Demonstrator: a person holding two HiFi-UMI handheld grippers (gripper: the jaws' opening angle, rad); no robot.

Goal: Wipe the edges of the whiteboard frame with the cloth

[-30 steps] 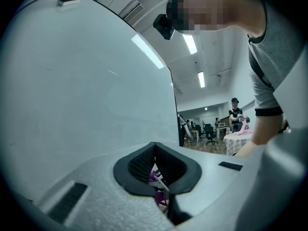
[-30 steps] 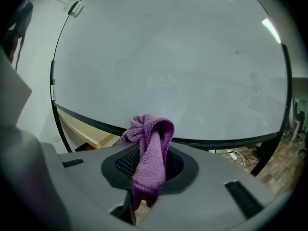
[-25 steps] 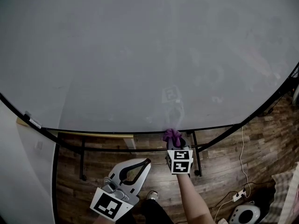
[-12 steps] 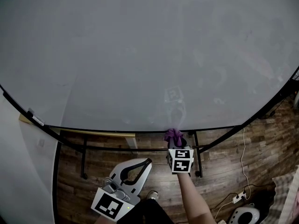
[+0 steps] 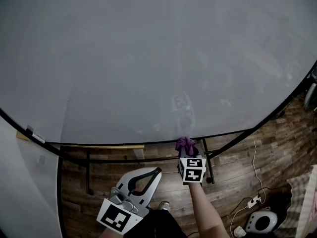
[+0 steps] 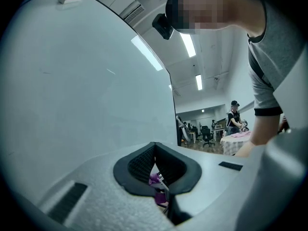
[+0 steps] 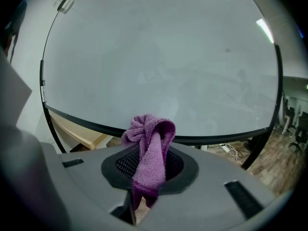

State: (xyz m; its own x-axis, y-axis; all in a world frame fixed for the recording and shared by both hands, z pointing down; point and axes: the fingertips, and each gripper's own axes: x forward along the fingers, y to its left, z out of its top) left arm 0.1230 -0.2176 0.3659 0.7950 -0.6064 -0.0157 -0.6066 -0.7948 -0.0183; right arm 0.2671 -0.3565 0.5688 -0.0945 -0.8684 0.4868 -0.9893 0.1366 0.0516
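Note:
The whiteboard [image 5: 148, 58] fills most of the head view, and its black frame [image 5: 124, 142] curves along the bottom. My right gripper [image 5: 186, 151] is shut on a bunched purple cloth [image 5: 184, 144], which is pressed against the bottom frame edge. In the right gripper view the cloth [image 7: 150, 143] hangs over the right gripper [image 7: 150, 163], just under the frame [image 7: 91, 123]. My left gripper [image 5: 157, 171] hangs lower and to the left, away from the board. The left gripper [image 6: 154, 145] has its pads meeting, with nothing between them.
Black stand legs [image 5: 88, 172] [image 5: 208, 166] run down to a wooden floor [image 5: 233, 172]. A pale wooden ledge [image 5: 99, 146] sits under the frame. A power strip with cables [image 5: 254, 201] and a white device [image 5: 260, 223] lie at lower right. Another person [image 6: 234, 118] stands far off.
My right gripper and the cloth have shifted a little to the right along the bottom frame edge. The left gripper has hardly moved.

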